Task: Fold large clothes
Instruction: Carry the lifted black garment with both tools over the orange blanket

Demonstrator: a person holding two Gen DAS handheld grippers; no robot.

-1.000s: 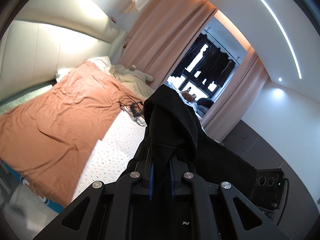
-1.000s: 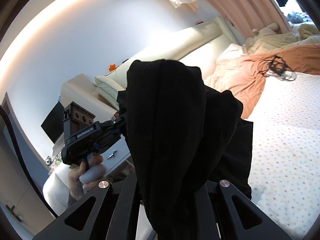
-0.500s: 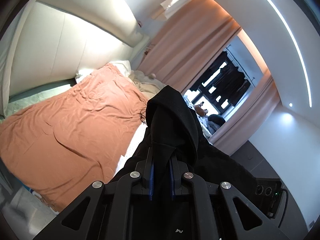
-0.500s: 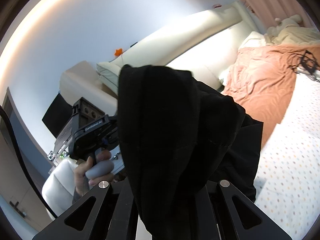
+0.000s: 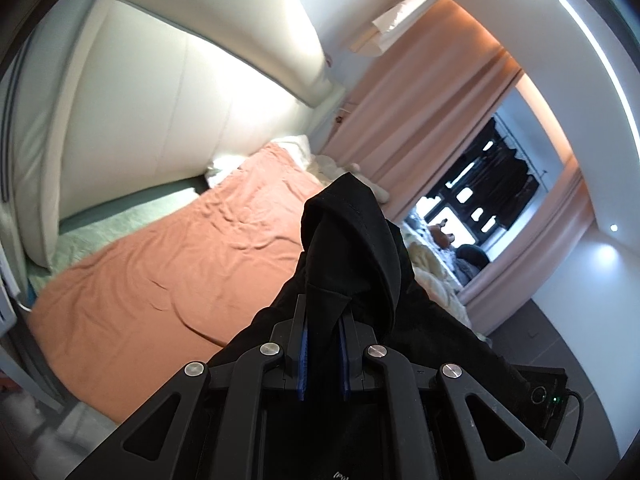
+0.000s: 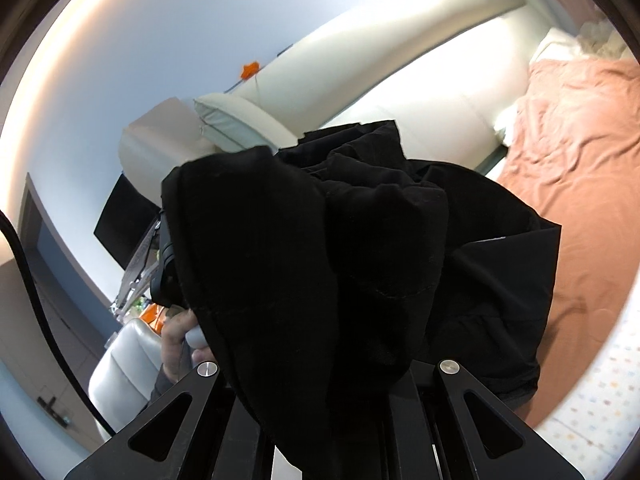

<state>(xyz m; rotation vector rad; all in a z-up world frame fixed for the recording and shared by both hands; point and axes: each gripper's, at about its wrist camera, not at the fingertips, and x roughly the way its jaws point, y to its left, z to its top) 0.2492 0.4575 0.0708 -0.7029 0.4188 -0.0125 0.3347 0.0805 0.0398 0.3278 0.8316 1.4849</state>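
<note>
Both grippers have swung the black garment (image 5: 352, 240) further over the orange bedspread (image 5: 168, 272), left gripper (image 5: 323, 344) clamped on its fabric (right gripper's (image 6: 332, 380) jaws are hidden, cannot tell), likely readying it for laying flat.

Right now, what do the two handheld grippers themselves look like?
Both are matte black frames with triangular cutouts and silver round bolts. The left gripper has blue pads inside its fingers and small white lettering. The right gripper is similar; a black cable curves alongside.
</note>
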